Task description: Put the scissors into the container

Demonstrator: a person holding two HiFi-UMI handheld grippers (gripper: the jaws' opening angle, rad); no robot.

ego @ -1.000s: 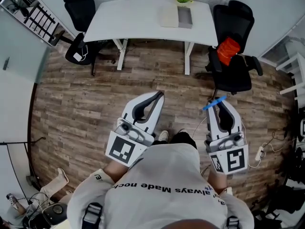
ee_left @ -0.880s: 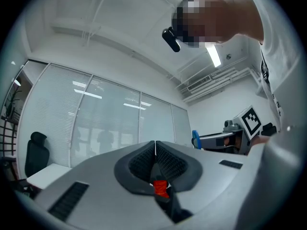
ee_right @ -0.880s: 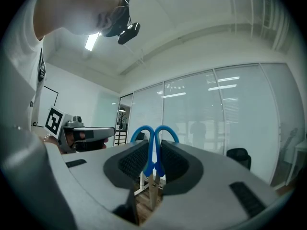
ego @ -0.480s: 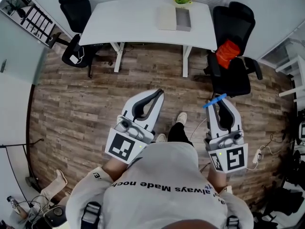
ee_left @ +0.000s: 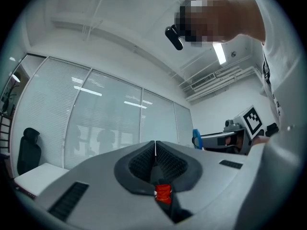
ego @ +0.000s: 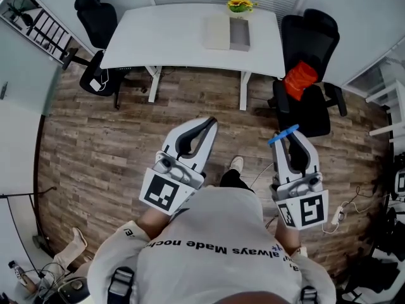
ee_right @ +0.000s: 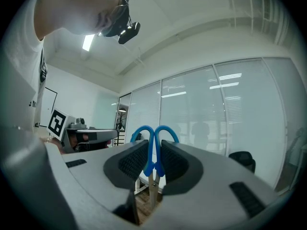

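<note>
Currently a person stands on a wood-plank floor (ego: 107,138), well apart from a white tabletop (ego: 164,33), and holds one hand-held gripper in each hand at waist height. The right hand-held gripper (ego: 289,138) is clenched on a pair of scissors (ee_right: 150,166). Its own view shows the two ribbed jaws pressing on the blue plastic handles. The handle loops stick out past the jaw tips, and the metal blades run back between the jaws toward the camera. From the head view, only a blue sliver of handle shows at the jaw tips.

The left hand-held gripper (ego: 209,123) is clenched on nothing. Its jaws meet with no gap, and it points forward beside the right one.

The container (ego: 240,35), a grey open box, sits near the far edge of the tabletop, right of its middle. A pale flat item (ego: 216,31) lies touching its left side, and yellow flowers (ego: 239,4) stand just behind it at the far edge. A black office chair (ego: 310,62) stands at the tabletop's right end.

The scissors look light and rigid, so weight should be no trouble. The smooth plastic handles are probably slippery and could pivot in the clamp. Holding them at the handles, as now, seems sensible, since it keeps the sharp blades away from the jaw pads. The carry to the container is not yet done.
</note>
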